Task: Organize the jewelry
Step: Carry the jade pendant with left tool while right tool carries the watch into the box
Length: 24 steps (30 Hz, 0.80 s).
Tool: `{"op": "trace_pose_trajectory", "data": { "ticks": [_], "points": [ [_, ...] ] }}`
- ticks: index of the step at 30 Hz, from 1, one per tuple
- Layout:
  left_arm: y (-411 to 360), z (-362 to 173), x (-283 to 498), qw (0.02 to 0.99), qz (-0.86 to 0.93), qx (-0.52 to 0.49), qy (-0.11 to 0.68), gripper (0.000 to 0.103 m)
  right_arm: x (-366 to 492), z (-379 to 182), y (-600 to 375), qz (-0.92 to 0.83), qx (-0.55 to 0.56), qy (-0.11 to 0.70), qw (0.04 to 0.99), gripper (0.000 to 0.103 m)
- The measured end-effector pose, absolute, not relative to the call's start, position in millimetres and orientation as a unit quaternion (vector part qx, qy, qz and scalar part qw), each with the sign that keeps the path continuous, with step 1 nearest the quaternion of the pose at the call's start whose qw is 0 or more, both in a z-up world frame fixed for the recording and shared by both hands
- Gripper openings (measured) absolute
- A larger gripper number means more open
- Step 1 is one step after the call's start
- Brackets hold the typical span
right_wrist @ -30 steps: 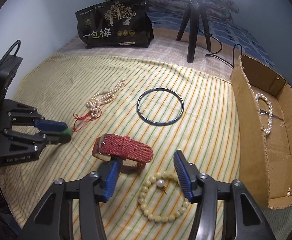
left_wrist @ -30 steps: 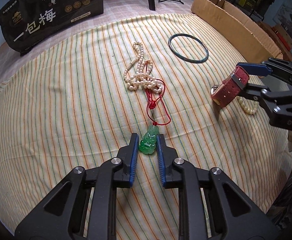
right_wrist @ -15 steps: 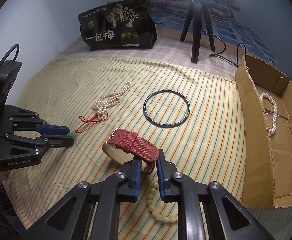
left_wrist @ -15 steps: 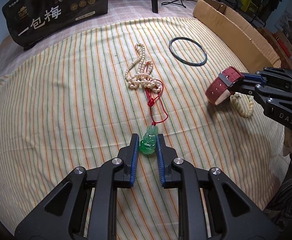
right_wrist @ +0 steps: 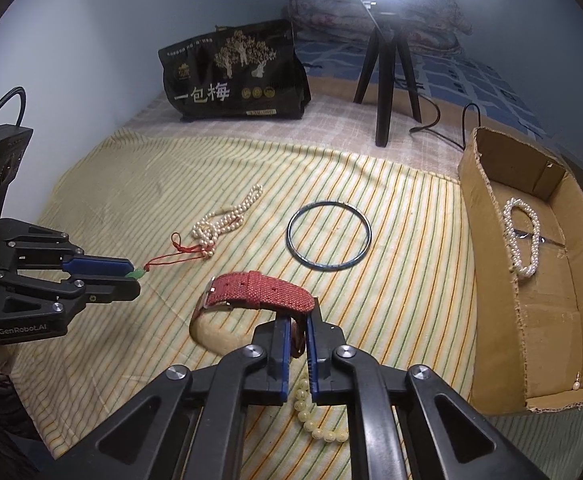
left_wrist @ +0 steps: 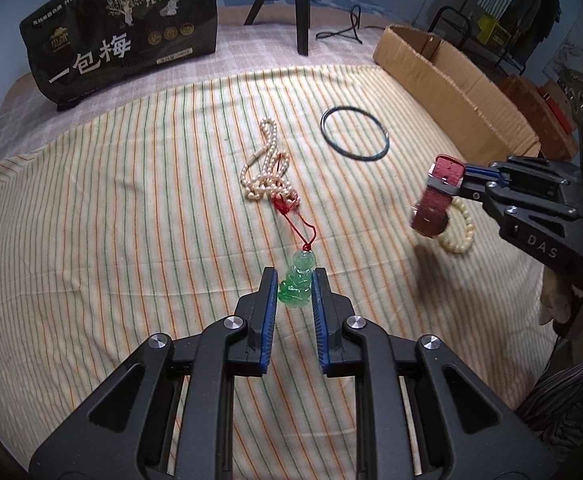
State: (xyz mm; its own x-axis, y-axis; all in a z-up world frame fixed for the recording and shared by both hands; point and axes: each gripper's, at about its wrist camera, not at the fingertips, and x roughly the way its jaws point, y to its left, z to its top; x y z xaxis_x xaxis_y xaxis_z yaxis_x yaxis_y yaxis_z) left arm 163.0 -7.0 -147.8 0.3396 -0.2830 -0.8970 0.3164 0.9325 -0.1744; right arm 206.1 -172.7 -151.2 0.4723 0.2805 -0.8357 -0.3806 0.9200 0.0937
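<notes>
The left gripper [left_wrist: 294, 288] has its jaws closed narrowly about the green jade pendant [left_wrist: 296, 285], which lies between the blue pads on the striped bedspread [left_wrist: 111, 220]; whether both pads touch it cannot be told. The pendant's red cord [left_wrist: 297, 218] runs away from the jaws to a heaped pearl necklace [left_wrist: 265, 170] near the middle of the bed. The right gripper [right_wrist: 298, 330] has its jaws pinching the strap of a red fabric watch [right_wrist: 259, 290], held clear of the bedspread, the buckle end arching toward the left. Beneath it, a cream bead bracelet [right_wrist: 315, 420] lies on the bedspread. Farther out lies a dark bangle [right_wrist: 328, 235]. Along the right edge of the bed stands an open cardboard box [right_wrist: 487, 280] containing a pearl bracelet [right_wrist: 522, 237]. At the far edge stand a black printed bag [right_wrist: 235, 74] and a tripod [right_wrist: 385, 76].
</notes>
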Motion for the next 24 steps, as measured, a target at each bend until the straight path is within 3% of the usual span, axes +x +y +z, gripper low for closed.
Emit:
{"op": "trace_pose_trajectory", "data": {
  "ticks": [24],
  "points": [
    [6.1,-52.0,134.5,0.869,-0.187,-0.073,0.452,0.015,183.6,-99.2,-186.3,0.195,-0.035,0.421,0.885,0.004]
  ]
}}
